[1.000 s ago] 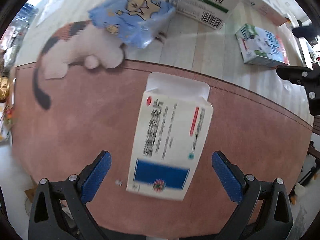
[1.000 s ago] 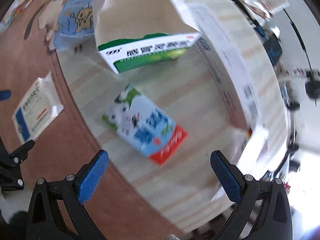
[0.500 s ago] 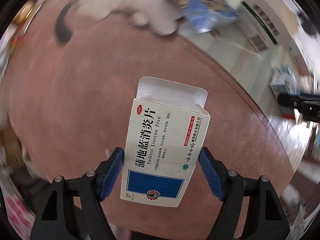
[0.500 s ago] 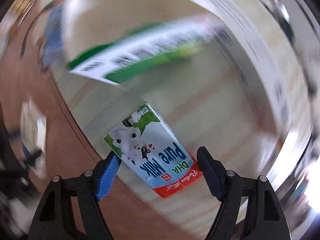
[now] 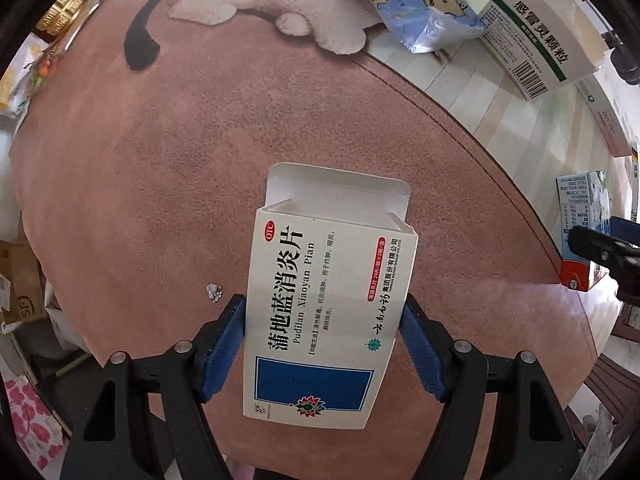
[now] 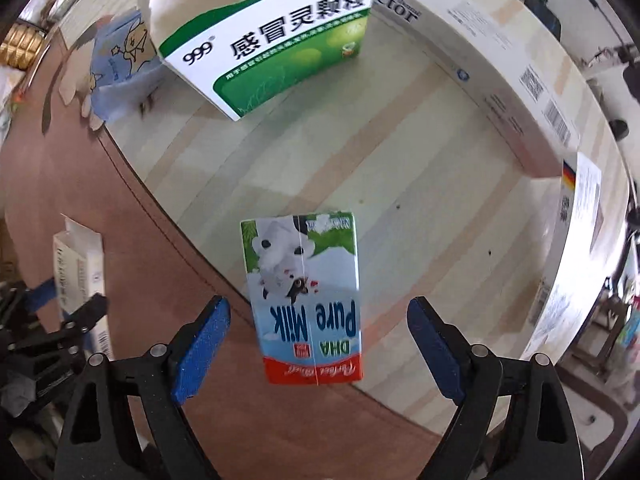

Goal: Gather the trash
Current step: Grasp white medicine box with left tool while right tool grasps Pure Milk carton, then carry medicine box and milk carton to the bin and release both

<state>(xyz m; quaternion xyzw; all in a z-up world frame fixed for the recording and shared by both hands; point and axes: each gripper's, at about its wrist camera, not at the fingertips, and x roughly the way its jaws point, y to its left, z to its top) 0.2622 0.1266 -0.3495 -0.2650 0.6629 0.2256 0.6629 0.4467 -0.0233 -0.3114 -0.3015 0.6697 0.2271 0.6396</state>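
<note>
My left gripper [image 5: 322,344] is shut on a white medicine box [image 5: 328,312] with a blue panel and an open top flap, its pads pressed to both sides, above the pink rug [image 5: 140,184]. My right gripper [image 6: 318,344] is open, its blue pads standing apart on either side of a milk carton [image 6: 306,300] that lies across the rug edge and the wooden floor [image 6: 400,160]. The carton also shows in the left wrist view [image 5: 582,220]. The medicine box shows in the right wrist view [image 6: 80,268].
A green and white 999 box [image 6: 272,52] and a blue cartoon wrapper [image 6: 120,64] lie on the floor beyond the carton. A long white box [image 6: 480,60] lies at the right. A cat shape [image 5: 260,8] is on the rug's far edge.
My left gripper closed on the medicine box and holds it. My right gripper moved down to the milk carton, narrowed around it, and the carton now lies straight between the pads.
</note>
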